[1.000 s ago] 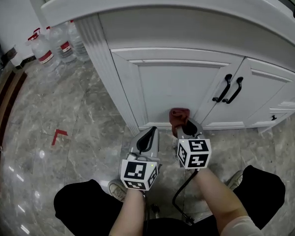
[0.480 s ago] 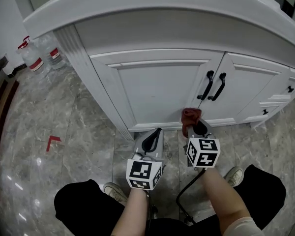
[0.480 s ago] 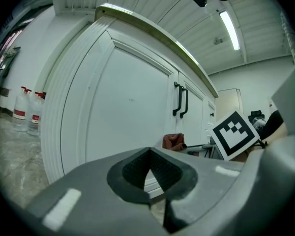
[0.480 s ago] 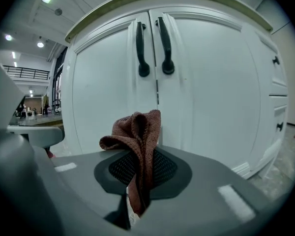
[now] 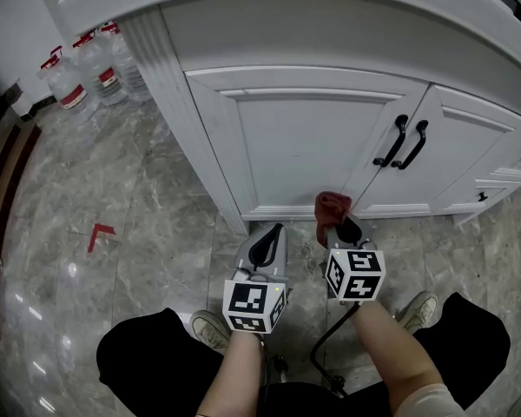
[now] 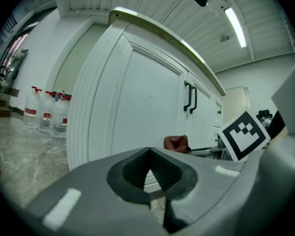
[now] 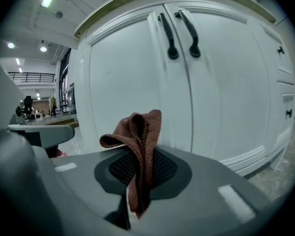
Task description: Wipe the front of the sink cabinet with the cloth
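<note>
Two forearms reach forward, side by side and low before the sink cabinet [image 5: 306,137]. The right gripper [image 5: 339,229] has its jaws clenched on the cloth [image 5: 332,205], bunched near the door's bottom rail. The left gripper [image 5: 266,242] has its jaws pressed together, empty.

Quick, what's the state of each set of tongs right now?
Left tongs: shut, holding nothing.
Right tongs: shut on the cloth.
</note>
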{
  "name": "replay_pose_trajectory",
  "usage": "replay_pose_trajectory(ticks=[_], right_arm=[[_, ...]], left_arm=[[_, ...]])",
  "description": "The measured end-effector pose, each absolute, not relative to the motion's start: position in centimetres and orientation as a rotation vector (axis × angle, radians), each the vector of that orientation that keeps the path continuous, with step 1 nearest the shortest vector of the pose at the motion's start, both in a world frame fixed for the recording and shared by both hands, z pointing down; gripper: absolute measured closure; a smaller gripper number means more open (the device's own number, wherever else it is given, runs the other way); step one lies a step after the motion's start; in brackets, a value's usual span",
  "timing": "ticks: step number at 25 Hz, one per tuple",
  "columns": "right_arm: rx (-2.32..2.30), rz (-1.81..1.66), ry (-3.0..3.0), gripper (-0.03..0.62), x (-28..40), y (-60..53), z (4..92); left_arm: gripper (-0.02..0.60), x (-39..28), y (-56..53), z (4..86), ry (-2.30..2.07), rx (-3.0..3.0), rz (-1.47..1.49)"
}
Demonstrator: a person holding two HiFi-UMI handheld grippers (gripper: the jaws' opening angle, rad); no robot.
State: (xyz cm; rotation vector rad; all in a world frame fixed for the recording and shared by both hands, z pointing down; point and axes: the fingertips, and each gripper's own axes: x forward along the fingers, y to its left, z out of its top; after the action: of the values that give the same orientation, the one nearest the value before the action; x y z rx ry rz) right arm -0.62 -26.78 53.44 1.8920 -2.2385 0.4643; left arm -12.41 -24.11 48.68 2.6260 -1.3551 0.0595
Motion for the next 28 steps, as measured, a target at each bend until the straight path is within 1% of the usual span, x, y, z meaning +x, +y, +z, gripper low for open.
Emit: replay_pose_trajectory(ticks=[9, 15, 21, 28], right_arm=[[1.638, 0.548, -2.361, 0.514, -11.9, -28.2, 57.7], [1.53, 0.622, -2.385, 0.514, -17.0, -29.5, 60.8], [1.524, 0.667, -2.385, 0.514, -18.7, -30.9, 62.0], [1.571, 0.673, -2.35, 0.514, -15.9, -31.5, 62.1]], left_arm=[[0.581, -20.8, -25.0, 51.3, -1.526, 2.445, 0.079], [0.581, -24.4, -25.2, 52.9, -1.587, 2.38, 0.107], [0.581, -26.8, -25.9, 53.4, -1.635, 2.333, 0.091], [0.581, -24.5, -26.0, 54.1, -1.585, 2.397, 0.176]])
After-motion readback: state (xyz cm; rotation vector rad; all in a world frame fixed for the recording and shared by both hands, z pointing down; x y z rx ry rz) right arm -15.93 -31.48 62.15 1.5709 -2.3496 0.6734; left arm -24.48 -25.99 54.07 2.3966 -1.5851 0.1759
